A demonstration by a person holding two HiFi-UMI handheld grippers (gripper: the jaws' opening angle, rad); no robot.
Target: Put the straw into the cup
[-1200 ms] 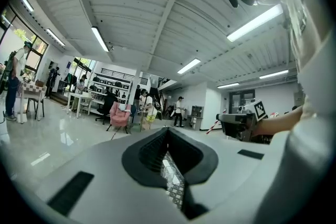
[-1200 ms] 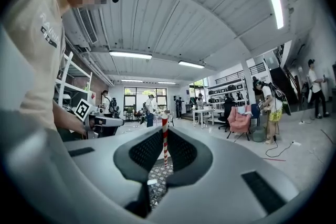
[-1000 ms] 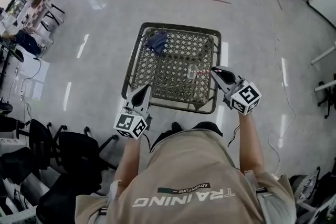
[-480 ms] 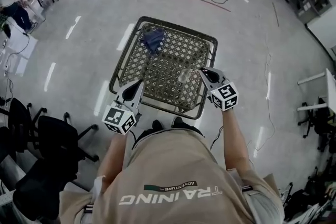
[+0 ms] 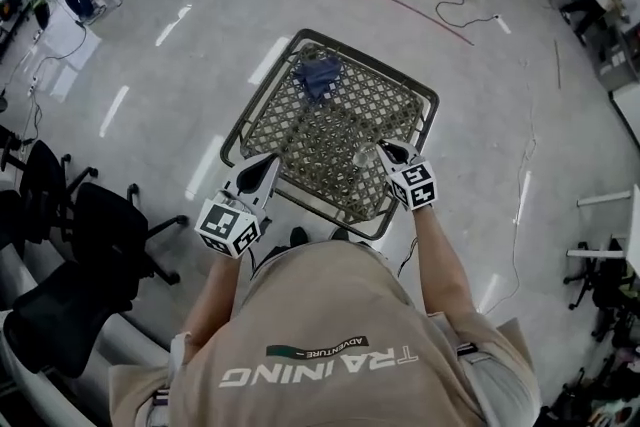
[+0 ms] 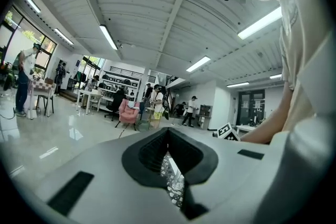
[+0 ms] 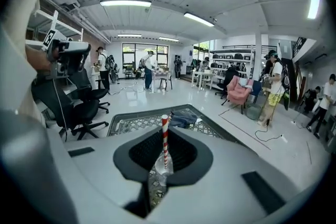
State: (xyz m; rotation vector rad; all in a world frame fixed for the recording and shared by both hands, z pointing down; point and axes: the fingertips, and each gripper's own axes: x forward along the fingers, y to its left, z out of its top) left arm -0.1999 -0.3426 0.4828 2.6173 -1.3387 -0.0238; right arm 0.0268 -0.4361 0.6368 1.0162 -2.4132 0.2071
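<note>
A red-and-white striped straw (image 7: pixel 165 139) stands upright between the jaws of my right gripper (image 7: pixel 157 178), which is shut on it. Its lower end overlaps a clear plastic cup (image 7: pixel 159 166); whether it is inside the cup I cannot tell. In the head view the cup (image 5: pixel 362 156) stands on the lattice table (image 5: pixel 300 43) near its front right edge, just left of my right gripper (image 5: pixel 384 152). My left gripper (image 5: pixel 267 167) hovers over the table's front left edge. Its jaws (image 6: pixel 176 186) stand together with nothing between them.
A crumpled blue cloth (image 5: pixel 320 75) lies at the table's far side, also in the right gripper view (image 7: pixel 184 117). Black office chairs (image 5: pixel 100 235) stand to the left of the table. Cables (image 5: pixel 470 15) trail on the glossy floor beyond it. People stand far off.
My right gripper has come down toward the table with the straw and closed in on the cup. The left gripper has hardly moved.
</note>
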